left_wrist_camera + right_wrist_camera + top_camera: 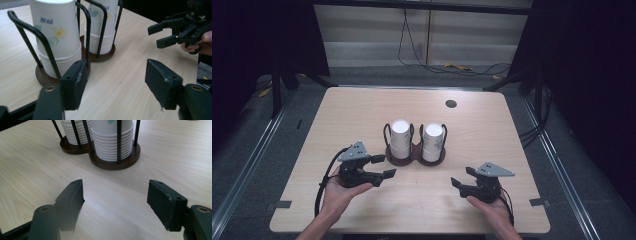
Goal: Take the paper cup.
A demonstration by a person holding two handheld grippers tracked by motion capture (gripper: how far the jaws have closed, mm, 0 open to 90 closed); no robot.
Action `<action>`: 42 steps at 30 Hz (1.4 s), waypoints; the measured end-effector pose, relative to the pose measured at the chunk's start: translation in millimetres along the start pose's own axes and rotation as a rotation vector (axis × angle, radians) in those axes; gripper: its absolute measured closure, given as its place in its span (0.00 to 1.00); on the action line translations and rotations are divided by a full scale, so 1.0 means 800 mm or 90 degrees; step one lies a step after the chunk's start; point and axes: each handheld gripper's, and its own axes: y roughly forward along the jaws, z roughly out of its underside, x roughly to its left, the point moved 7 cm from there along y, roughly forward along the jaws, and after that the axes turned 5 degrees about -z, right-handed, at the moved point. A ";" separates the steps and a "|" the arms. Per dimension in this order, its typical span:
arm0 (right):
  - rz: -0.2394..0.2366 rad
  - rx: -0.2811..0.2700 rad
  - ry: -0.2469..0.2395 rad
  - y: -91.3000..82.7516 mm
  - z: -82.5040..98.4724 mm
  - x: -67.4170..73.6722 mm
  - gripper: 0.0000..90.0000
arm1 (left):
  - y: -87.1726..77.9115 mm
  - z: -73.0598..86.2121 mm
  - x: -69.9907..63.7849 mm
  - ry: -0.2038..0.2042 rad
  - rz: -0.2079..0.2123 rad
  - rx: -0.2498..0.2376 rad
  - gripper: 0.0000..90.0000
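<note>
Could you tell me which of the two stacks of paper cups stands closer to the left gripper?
The left stack, in the left ring of the wooden holder; the left gripper sits just beside it, while the other stack stands farther right.

Left cup stack (57,37): top cut off by the upper edge in the left gripper view; blue lettering on its side too blurred to read. Right cup stack (112,142): upper part lost past the frame edge in the right gripper view, lowest rims partly hidden behind the black wire holder (119,140). Forearms: cropped at the bottom edge of the high view. Dark disc (451,104) near the worktop's (492,130) far edge: too small to identify.
</note>
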 end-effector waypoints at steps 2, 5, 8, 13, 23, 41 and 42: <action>-0.002 0.000 0.001 -0.001 0.000 -0.001 0.33 | 0.001 -0.004 0.002 0.006 -0.005 0.002 0.40; -0.011 0.006 0.011 0.000 0.002 -0.001 0.36 | 0.001 -0.010 0.004 0.014 -0.004 0.002 0.44; -0.015 0.002 0.012 0.000 0.001 -0.001 0.35 | 0.000 -0.014 0.006 0.010 -0.004 -0.005 0.43; -0.015 -0.004 0.012 -0.001 -0.001 -0.001 0.35 | 0.001 -0.025 0.020 0.006 -0.027 0.005 0.38; -0.017 -0.009 0.015 -0.002 -0.002 -0.002 0.35 | 0.006 -0.044 0.032 0.003 -0.041 0.012 0.29; -0.029 -0.014 0.024 -0.002 -0.003 0.000 0.25 | 0.018 -0.075 0.043 0.013 -0.038 0.040 0.27; -0.030 -0.014 0.024 -0.002 -0.003 0.000 0.23 | 0.019 -0.078 0.044 0.019 -0.042 0.044 0.28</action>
